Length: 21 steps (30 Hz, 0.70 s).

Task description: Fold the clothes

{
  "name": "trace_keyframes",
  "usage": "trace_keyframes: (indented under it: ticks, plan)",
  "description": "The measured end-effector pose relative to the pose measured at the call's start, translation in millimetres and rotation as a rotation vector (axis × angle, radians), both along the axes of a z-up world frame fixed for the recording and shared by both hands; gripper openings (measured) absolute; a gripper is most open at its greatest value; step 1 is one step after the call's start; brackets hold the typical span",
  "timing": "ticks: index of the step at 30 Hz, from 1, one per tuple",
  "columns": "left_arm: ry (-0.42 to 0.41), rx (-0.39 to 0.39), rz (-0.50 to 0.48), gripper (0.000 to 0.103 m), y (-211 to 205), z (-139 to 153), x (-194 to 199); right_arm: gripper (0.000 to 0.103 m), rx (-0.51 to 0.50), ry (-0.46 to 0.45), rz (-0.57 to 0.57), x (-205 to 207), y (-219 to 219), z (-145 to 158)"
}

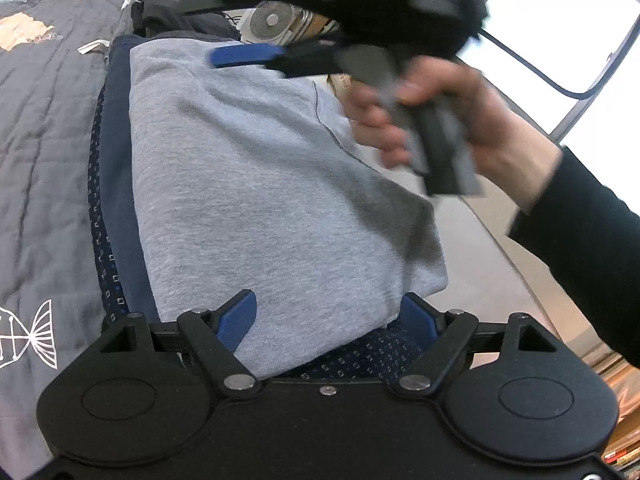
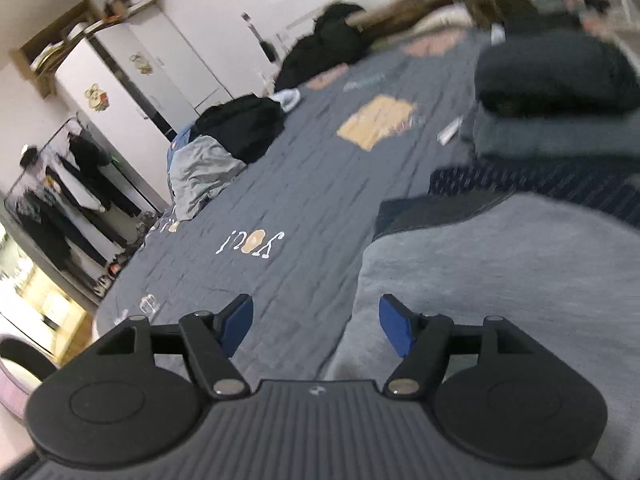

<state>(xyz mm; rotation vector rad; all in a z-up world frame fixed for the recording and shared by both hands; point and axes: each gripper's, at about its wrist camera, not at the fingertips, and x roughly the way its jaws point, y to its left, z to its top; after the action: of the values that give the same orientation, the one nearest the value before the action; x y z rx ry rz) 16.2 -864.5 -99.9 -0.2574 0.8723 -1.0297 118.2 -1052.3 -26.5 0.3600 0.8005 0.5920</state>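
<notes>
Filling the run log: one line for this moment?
stage: folded light grey knit garment on grey quilted bedspread | left tool: open, straddling hem | right tool: open, empty

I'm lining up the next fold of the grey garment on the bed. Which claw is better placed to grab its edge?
Left. The left claw is open astride the grey garment's near edge; the right claw hovers open, blurred.

A light heather-grey folded garment [image 1: 256, 184] lies on a plain blue layer [image 1: 120, 184] and a navy cloth [image 1: 100, 240] dotted with small pale squares. The bed's quilt [image 1: 44, 152] is slate grey with peach patches at 10 o'clock and a white line-drawn fish. Both tongs, left [image 1: 326, 316] and right [image 2: 316, 320], are black with blue pads.
</notes>
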Motion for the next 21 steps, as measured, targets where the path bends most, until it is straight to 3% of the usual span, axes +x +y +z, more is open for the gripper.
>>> trace_keyframes:
  ticks: [5,10,15,21]
  plan:
    - [-0.008,0.011,0.003,0.078,-3.3,-1.7,1.3,0.070,0.021,-0.062,-0.043,-54.9,-32.3,17.9]
    - [-0.014,0.019,0.008,0.079,-5.2,-2.2,0.3,0.071,0.049,-0.081,-0.108,-113.7,-60.0,17.2]
    - [-0.015,0.023,0.016,0.079,-7.4,-1.0,-0.9,0.071,0.071,-0.050,-0.189,-158.2,-76.7,-7.0]
    - [-0.033,0.042,0.014,0.082,-12.3,-2.1,-2.7,0.070,0.034,-0.020,-0.256,-180.7,-83.3,-51.3]
